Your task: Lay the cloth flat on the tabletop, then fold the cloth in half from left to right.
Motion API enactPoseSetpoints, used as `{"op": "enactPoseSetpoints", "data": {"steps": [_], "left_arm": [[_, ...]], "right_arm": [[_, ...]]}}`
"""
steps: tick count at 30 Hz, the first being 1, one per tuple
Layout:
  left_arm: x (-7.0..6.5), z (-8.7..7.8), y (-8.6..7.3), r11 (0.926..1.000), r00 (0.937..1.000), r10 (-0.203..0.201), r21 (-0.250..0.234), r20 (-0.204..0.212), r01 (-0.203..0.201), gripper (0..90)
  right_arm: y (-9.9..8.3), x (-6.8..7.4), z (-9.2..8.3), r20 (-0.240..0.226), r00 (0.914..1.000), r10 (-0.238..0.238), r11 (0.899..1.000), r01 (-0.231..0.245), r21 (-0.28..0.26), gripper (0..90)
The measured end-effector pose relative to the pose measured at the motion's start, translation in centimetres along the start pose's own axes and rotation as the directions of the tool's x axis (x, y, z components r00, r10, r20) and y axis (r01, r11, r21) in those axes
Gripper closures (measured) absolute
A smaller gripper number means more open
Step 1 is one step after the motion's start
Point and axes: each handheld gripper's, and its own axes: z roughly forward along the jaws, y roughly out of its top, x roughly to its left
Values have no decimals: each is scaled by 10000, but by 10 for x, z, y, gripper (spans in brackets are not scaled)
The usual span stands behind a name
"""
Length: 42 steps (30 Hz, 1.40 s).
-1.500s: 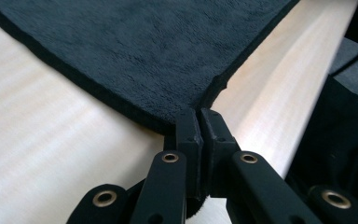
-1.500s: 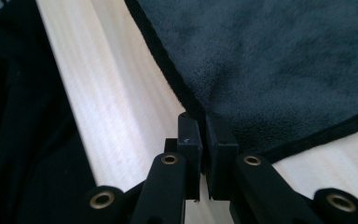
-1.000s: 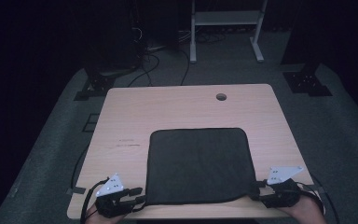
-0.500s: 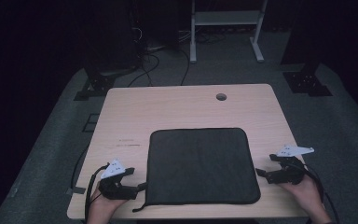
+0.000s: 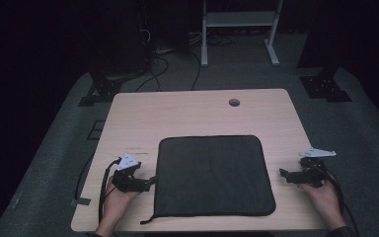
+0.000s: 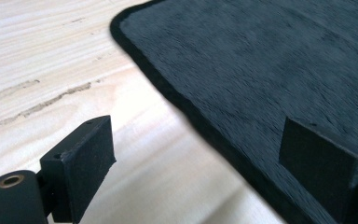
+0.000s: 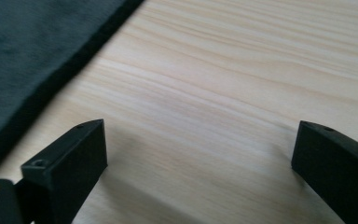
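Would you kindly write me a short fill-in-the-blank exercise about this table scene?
1. The dark mat lies flat on the ____ table.
2. The left gripper has its jaws ____ beside the mat's edge.
3. Between the right gripper jaws lies nothing but bare ____.

Missing words: wooden; open; table

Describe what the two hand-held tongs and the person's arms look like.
Both tongs are black. The left tongs and right tongs each carry a grey three-cornered plate on top and trail a black cable. Up close, the jaws end in flat, blocky black pads. A dark sleeve cuff shows at the right wrist.
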Motion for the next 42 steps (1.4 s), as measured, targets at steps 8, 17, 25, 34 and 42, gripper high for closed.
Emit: {"op": "enactPoseSetpoints", "data": {"steps": [8, 17, 25, 34, 42], "left_arm": [[3, 14, 6, 9995, 9975, 94, 303, -701, -73, 92], [3, 29, 11, 9991, 9949, 133, 425, -1002, -91, 92], [5, 36, 10, 9977, 9932, 78, 679, -1159, 1, 112], [0, 32, 8, 9981, 9973, 521, 354, -521, -503, 369], [-3, 31, 7, 9995, 9992, 294, 129, -276, -291, 647]], "right_arm": [[-2, 1, 2, 108, 9999, -68, 9998, 70, -205, 18], [-2, 1, 2, -14, 9998, -189, 9996, 189, -202, 18], [-2, 2, 2, -91, 9996, -259, 9995, 257, -205, 18], [-3, 3, 1, -176, 9991, -375, 9991, 371, -202, 18], [-3, 3, 1, -181, 9992, -368, 9991, 364, -196, 18]]}}
